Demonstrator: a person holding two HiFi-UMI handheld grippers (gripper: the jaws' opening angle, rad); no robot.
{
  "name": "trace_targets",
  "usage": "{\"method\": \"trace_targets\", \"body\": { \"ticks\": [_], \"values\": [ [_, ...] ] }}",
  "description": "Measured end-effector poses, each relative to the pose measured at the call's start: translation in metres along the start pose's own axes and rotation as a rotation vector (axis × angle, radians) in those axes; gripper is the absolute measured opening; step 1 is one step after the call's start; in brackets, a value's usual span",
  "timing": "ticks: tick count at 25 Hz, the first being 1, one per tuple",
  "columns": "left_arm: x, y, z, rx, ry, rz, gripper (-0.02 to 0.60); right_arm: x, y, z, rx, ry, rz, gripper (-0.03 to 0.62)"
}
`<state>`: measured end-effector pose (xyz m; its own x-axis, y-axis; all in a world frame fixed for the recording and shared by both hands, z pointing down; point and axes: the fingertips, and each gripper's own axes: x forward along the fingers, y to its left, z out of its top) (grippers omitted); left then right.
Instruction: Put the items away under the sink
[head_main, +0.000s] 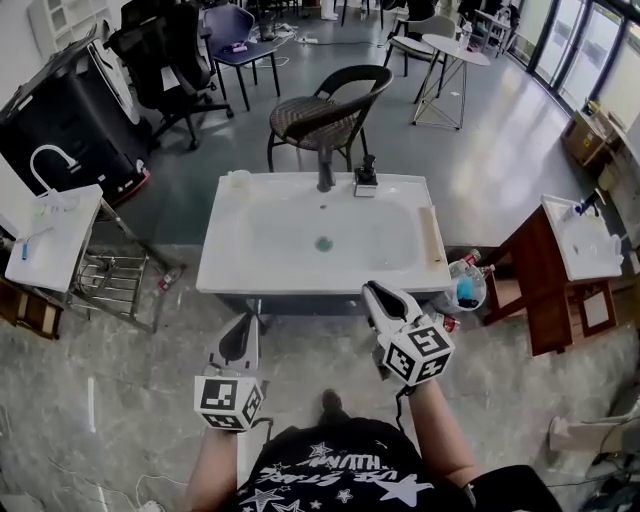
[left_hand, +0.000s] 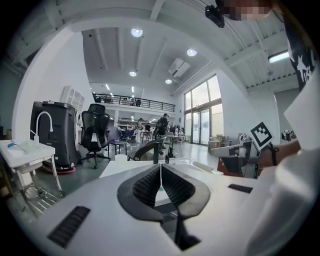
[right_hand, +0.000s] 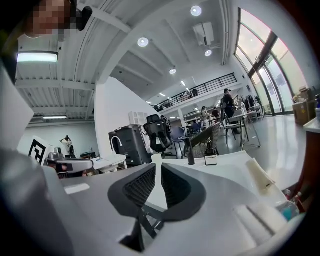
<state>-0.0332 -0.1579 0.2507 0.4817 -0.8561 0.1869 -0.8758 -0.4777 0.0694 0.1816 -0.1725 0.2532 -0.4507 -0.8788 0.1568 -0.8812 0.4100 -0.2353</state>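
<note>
A wide hall with a grey floor surrounds a white sink that stands free in the middle. The left claw is closed, pads together with nothing between them, and is held nearly level just short of the sink's front edge, toward its left half. The right claw is likewise pressed together and empty, with its tip at the sink's front edge toward the right half. The clear container of bottles sits on the floor just beside the sink's right front corner. Open floor lies left of the sink as far as a metal-framed stand. A wicker chair stands behind the sink, and a wooden stand is to its right, past the container.
</note>
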Motion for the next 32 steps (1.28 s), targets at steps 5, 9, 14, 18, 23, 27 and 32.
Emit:
{"method": "trace_targets", "body": {
  "ticks": [5,9,14,18,23,27,32],
  "values": [
    [0.02,-0.001,0.004,0.016,0.012,0.05,0.012,0.023,-0.018,0.004,0.011,0.011,0.061,0.019],
    [0.025,0.001,0.009,0.035,0.017,0.086,0.012,0.043,-0.018,0.006,0.023,0.018,0.116,0.031],
    [0.021,0.017,0.008,0.027,0.03,0.146,0.012,0.067,-0.005,0.001,0.032,0.038,0.18,0.077],
    [0.024,0.037,0.0,0.004,0.04,0.169,0.012,0.088,0.006,-0.014,0.033,0.085,0.216,0.114],
    [0.043,0.067,-0.007,-0.026,0.048,0.165,0.012,0.119,0.01,-0.013,0.021,0.106,0.221,0.169],
    [0.07,0.096,0.001,-0.028,0.037,0.144,0.012,0.149,0.011,-0.006,0.012,0.103,0.212,0.197],
    [0.11,0.131,0.009,-0.023,0.044,0.089,0.012,0.196,0.009,0.006,0.025,0.088,0.185,0.281]
  ]
}}
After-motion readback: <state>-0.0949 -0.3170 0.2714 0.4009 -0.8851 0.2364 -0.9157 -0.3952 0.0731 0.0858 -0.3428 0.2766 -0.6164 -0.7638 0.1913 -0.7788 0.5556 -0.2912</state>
